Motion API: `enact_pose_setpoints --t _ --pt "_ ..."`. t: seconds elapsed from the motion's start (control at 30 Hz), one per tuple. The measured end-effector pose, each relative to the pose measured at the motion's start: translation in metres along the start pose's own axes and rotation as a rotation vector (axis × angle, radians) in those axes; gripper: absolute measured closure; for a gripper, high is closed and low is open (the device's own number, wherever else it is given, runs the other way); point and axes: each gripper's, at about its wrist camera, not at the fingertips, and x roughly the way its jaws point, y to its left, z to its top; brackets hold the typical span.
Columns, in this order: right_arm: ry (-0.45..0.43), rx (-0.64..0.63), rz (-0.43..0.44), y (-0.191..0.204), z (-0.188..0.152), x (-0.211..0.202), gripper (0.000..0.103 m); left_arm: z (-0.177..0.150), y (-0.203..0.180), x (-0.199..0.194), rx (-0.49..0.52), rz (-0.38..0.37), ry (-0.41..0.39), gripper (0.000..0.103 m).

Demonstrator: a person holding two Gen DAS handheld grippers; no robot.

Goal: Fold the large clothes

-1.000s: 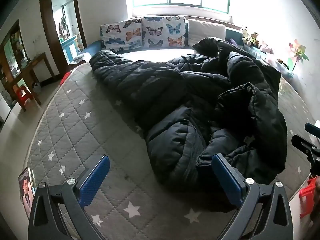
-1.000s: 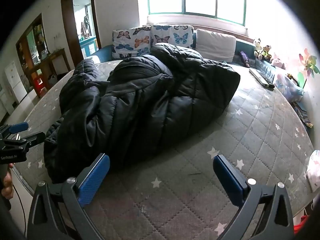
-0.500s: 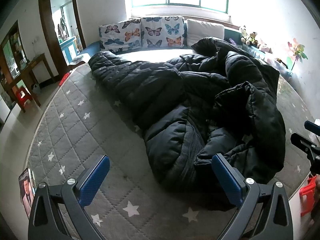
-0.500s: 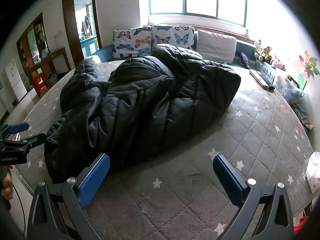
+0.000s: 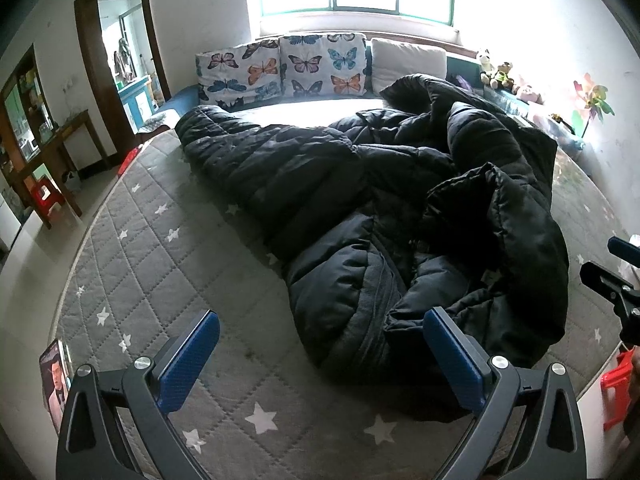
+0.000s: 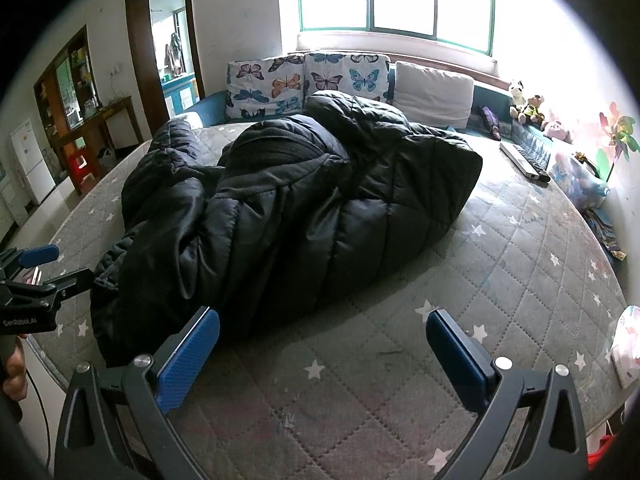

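Black puffer coat (image 5: 360,200) was bunched mid-bed (image 5: 132,248), unfolded | left tool (image 5: 320,356) and right tool (image 6: 322,354) both gaped wide, empty, probably hunting for edges

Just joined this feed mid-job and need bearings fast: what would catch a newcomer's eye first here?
A big black puffer coat lies crumpled in a heap across the middle of the grey star-patterned mattress, not yet folded. Both grippers, left gripper and right gripper, hang open at the near edge, holding nothing. Behind the coat, butterfly-print cushions line the wall under a bright window.
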Motion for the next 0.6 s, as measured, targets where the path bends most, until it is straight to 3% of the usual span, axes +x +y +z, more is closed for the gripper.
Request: enact_pose_setpoints --t 0.6 --pt "-0.001 -0.012 0.005 0.0032 0.0019 0.0011 0.000 0.0007 0.0032 0.0017 -0.003 -0.001 0.013 0.000"
